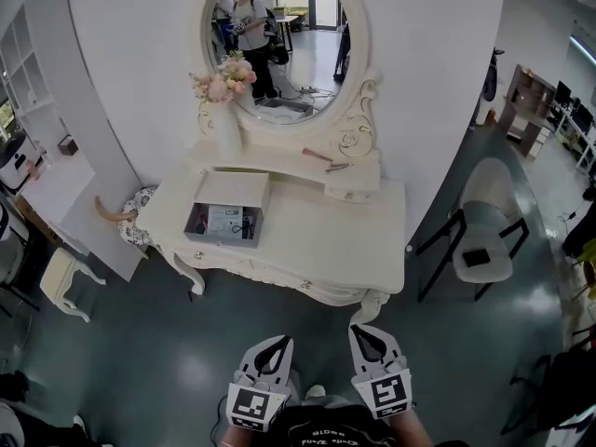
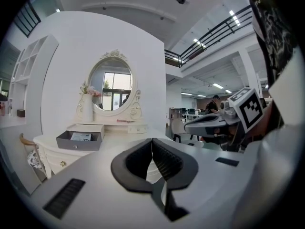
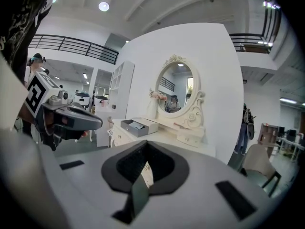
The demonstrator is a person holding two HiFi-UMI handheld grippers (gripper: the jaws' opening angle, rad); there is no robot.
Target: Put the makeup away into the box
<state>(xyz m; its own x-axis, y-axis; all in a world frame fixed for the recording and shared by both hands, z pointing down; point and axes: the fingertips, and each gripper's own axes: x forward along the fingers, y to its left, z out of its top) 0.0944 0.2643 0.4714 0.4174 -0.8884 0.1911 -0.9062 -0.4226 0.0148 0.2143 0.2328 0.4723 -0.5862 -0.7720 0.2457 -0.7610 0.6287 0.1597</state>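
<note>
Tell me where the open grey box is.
In the head view, the open grey box sits on the left side of the white dressing table, in front of the white flower vase.

Pale grey left gripper (image 1: 276,345) and right gripper (image 1: 363,333), each with black ribbed teardrop-shaped jaw pads (image 2: 138,163) and a white cube (image 1: 255,406) bearing black square markers, plus a black top (image 1: 328,432) with pale lettering.

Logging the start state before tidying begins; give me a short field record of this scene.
surface: white dressing table, both grippers short of it
container: grey box, open, on the table's left part, things inside
makeup: two slim items on the raised shelf, outside the box
left gripper: shut, empty
right gripper: shut, empty
</note>
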